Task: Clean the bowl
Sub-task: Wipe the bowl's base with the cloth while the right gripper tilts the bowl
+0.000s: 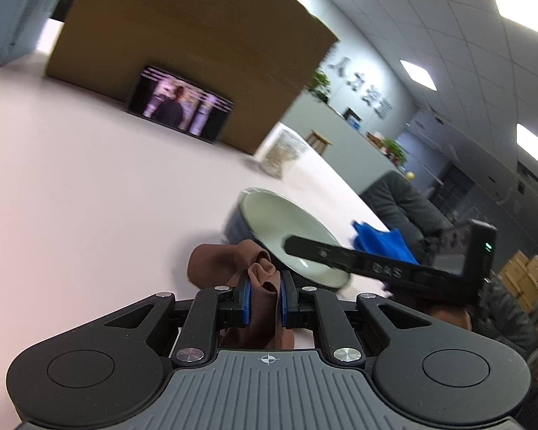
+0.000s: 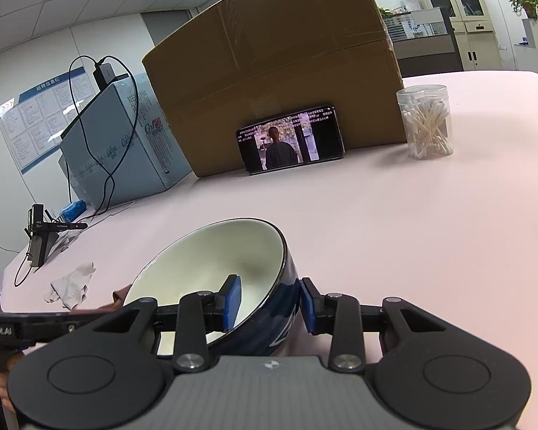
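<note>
Everything here hangs on how the bowl [image 2: 211, 279] lies from my cloth. I have the bowl tipped up on its side on the pink table [image 2: 412, 233], mouth open toward my left, and the brown cloth [image 1: 258, 276] sits just outside that mouth, at the bowl's near-left rim. So the wipe has to go from the rim inward and to the right, into the white inside.

My right gripper [image 2: 269, 304] is clamped across the bowl's wall: one blue pad inside against the white glaze, the other outside on the dark blue wall, near the rim closest to me. It points somewhat downward and holds the bowl tilted.

My left gripper [image 1: 263, 301] has its jaws drawn together on a bunched fold of the brown cloth, with more cloth spilling forward toward the bowl. It also points a little below level and is the nearer hand to the bowl's opening.

Beyond the bowl stands a cardboard box [image 2: 287, 71] with a phone [image 2: 290, 139] leaning on it.
</note>
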Demonstrator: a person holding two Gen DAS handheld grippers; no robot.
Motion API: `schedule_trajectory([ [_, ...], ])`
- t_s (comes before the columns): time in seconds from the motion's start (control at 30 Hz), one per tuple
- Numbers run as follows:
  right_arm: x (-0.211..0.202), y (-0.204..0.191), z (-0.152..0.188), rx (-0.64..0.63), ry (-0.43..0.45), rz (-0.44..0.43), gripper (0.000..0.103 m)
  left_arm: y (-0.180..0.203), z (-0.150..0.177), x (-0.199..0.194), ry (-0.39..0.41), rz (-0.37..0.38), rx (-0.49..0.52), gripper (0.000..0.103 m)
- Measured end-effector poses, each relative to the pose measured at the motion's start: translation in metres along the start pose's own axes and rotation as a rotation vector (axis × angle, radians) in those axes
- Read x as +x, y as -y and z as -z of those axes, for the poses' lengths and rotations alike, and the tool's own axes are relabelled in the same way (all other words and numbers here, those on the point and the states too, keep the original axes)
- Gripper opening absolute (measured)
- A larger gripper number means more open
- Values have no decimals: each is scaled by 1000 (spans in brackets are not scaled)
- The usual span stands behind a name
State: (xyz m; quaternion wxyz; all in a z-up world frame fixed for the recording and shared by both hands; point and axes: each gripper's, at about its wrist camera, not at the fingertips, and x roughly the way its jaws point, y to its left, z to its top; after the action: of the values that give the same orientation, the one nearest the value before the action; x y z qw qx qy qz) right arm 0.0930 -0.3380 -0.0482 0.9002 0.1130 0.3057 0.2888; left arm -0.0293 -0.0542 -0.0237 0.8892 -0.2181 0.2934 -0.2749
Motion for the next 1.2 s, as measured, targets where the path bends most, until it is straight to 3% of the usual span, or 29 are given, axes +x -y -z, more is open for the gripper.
schedule_trajectory([
  [0.3, -1, 0, 0, 5, 0, -4, 38, -9, -7, -12, 57, -28, -7, 13],
  [0.73, 1, 1, 0, 7, -2, -6, 38, 12, 4, 4, -50, 102, 39, 13],
  [1.0, 1, 2, 0, 7, -2, -6, 38, 3, -2, -7, 1, 23, 23, 13],
  [1.2, 0, 1, 0, 6, -1, -6, 38, 9, 0, 1, -31, 60, 33, 13],
])
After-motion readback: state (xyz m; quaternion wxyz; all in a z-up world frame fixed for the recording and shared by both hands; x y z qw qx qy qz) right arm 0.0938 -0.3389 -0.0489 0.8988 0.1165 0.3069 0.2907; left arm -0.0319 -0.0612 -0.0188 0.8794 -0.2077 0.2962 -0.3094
